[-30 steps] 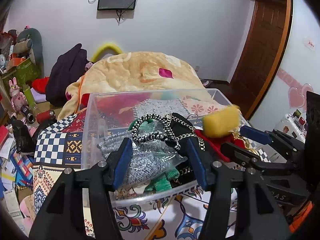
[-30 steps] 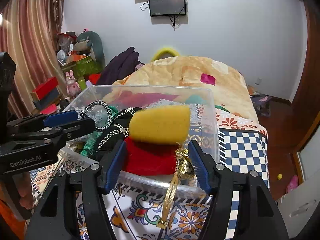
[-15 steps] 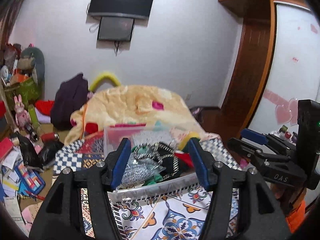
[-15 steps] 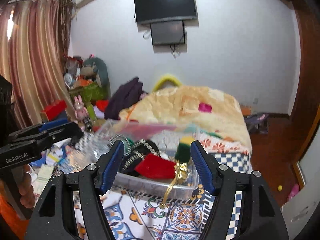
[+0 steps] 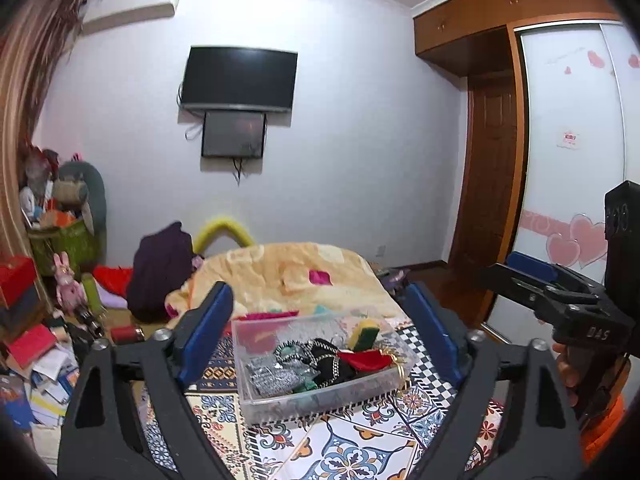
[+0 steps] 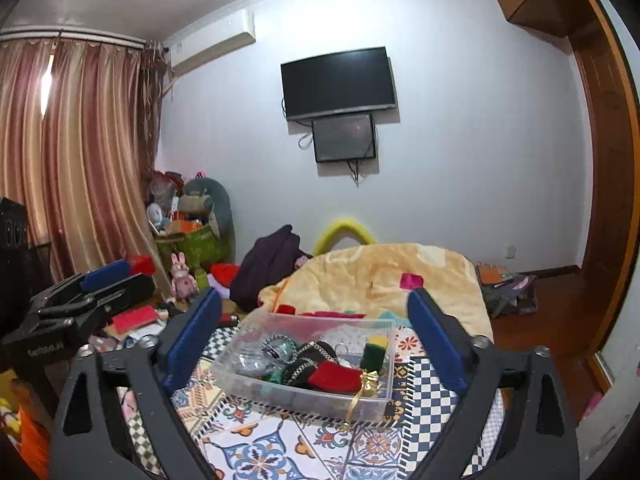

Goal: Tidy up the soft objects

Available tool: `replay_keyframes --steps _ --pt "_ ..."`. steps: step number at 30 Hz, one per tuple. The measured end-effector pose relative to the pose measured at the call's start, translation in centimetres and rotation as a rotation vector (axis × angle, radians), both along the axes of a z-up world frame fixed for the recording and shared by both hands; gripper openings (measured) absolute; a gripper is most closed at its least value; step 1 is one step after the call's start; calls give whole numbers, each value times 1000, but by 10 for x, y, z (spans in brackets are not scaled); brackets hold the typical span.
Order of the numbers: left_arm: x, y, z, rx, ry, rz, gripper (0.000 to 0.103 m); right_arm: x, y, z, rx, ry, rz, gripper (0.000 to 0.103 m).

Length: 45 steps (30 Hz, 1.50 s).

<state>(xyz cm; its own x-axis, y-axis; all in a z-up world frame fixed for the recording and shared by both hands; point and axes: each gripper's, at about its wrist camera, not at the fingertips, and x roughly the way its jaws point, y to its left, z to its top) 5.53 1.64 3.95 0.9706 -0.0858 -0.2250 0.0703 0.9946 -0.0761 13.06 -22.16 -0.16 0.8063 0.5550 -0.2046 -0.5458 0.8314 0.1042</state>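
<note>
A: Where do the soft things sit?

B: In the clear bin (image 6: 256, 368) on the patterned cloth (image 6: 280, 440). The sponge (image 6: 374, 350), yellow over green, stands at its right side, touching the red pouch (image 6: 334, 376), whose gold cord (image 6: 354, 400) hangs over the front wall. A dark chain-trimmed piece (image 5: 328, 360) and a silvery packet (image 5: 276, 380) fill the rest.

A: And the grippers?

B: Both wide apart and holding nothing. The left gripper (image 5: 320, 340) and right gripper (image 6: 312, 340) are well back from the bin, which shows whole between each pair of fingers (a stand-off pose, I'd judge, fit for checking the load rather than grasping).

A: So the sorting looks done?

B: Largely, I think; nothing soft lies loose on the cloth near the bin. The cord over the rim is the one untidy bit.

A: What's around it?

B: A blanket (image 6: 380, 276) bunched right behind the bin, a dark garment (image 6: 268, 264) beyond, plush toys (image 6: 200, 208) by the curtain (image 6: 80, 160), papers on the floor (image 5: 44, 376) to the left. The blanket crowds the bin's far wall; the front approach is open.
</note>
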Motion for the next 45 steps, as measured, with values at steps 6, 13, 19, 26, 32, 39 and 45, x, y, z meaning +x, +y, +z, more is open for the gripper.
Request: replay_keyframes --steps 6,13,19,26,32,39,45 --pt "-11 -4 6 2 -19 8 100 -9 0 3 10 -37 -18 103" --pt "-11 -9 4 5 -13 8 102 -18 -1 1 -2 -60 -39 103" --pt "-13 -9 5 9 -12 9 103 -19 -3 0 6 -54 -43 103" --pt "-11 -7 2 6 -3 13 103 -19 -4 -1 8 -50 -46 103" --pt "-10 -8 0 11 -2 17 103 -19 -4 -1 8 -51 -44 103" --pt "-10 -8 -1 16 -1 19 103 -20 -4 -3 8 -53 -43 103" --pt "-11 -8 -1 15 0 18 103 -20 -3 -4 9 -55 -41 103"
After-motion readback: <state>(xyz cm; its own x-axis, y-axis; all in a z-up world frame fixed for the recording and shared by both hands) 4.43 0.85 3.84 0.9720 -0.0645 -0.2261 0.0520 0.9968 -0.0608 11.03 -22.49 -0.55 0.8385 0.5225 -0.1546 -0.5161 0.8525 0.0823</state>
